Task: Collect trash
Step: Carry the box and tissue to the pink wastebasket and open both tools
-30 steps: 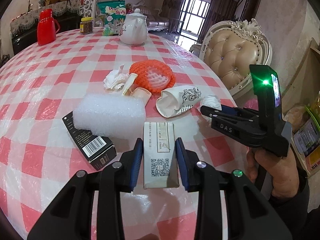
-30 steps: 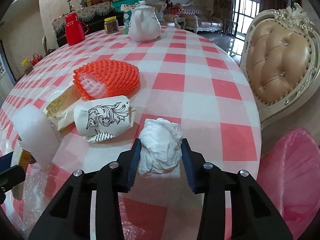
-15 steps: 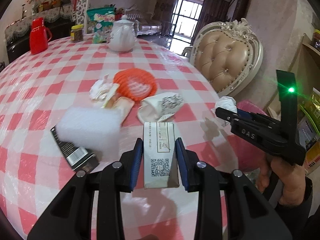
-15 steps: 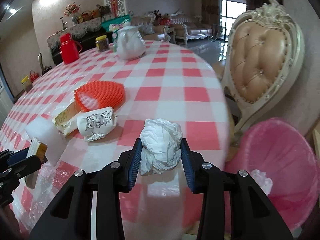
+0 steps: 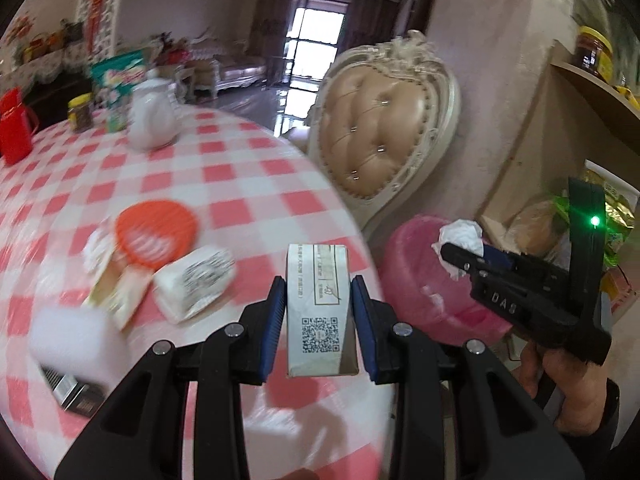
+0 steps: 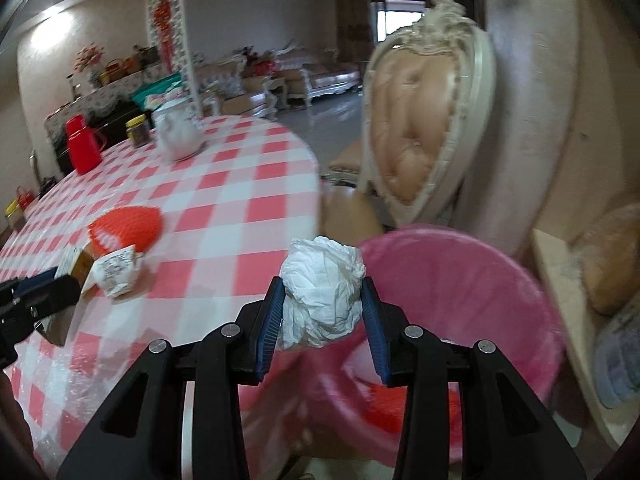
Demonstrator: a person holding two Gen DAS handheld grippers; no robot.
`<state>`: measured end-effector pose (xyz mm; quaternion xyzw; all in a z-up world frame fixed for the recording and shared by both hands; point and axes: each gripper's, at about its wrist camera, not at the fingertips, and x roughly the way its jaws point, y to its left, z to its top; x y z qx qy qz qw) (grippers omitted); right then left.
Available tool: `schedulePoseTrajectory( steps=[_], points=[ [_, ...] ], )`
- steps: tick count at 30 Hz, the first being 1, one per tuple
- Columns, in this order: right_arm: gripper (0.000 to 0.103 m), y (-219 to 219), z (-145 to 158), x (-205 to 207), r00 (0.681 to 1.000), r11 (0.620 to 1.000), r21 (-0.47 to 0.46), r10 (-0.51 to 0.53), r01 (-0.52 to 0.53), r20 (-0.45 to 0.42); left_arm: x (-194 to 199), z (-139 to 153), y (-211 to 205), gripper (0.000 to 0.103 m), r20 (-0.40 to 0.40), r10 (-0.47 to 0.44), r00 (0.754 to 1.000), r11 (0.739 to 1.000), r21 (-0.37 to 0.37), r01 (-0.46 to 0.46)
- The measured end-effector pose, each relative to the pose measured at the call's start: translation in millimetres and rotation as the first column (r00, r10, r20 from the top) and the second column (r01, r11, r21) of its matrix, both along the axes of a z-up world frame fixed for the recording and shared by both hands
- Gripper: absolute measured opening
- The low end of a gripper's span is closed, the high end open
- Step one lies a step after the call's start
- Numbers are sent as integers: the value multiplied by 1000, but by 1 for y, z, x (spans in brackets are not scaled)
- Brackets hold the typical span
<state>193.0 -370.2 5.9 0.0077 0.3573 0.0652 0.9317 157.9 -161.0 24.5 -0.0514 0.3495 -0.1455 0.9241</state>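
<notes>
Two grippers carry trash off a round worktop (image 5: 248, 184) covered in a red-and-white checked cloth. The left gripper (image 5: 319, 307) has its blue-padded fingers (image 5: 276, 312) pinching a small white carton (image 5: 320, 304) printed with a QR code, held above the worktop's near edge. The right gripper (image 6: 323, 307) has its fingers (image 6: 269, 322) closed on a crumpled white tissue (image 6: 322, 292), held over the rim of a pink bin (image 6: 460, 292) that stands on the floor beside the worktop, in front of a cream tufted chair (image 6: 420, 136). Inside the bin, something orange-red (blurred) lies at the bottom. From the left wrist view, the right gripper (image 5: 460, 258) appears at the right with the tissue (image 5: 460, 236) in its tips above the bin (image 5: 416, 280). On the worktop lie an orange foam net (image 5: 156, 236), a crushed paper cup (image 5: 196, 280) with black print, a white foam block (image 5: 76, 340) partly over a black box (image 5: 72, 392), and more crumpled wrappers. Farther back stand a white teapot (image 5: 152, 120), a red jug (image 5: 14, 128) and a jar (image 5: 80, 112).
</notes>
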Motion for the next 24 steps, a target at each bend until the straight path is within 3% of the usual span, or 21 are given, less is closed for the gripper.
schedulePoseTrajectory(
  steps=[12,24],
  points=[
    [38,-59,1,-6,991,991,-25,-133,133,13,41,15,-74,33,18,-135,991,990,-27,136],
    [39,-89,-4,-10,980,979,-46,-199,199,12,70,4,-121,33,-12,-197,980,979,-56,196]
  ],
)
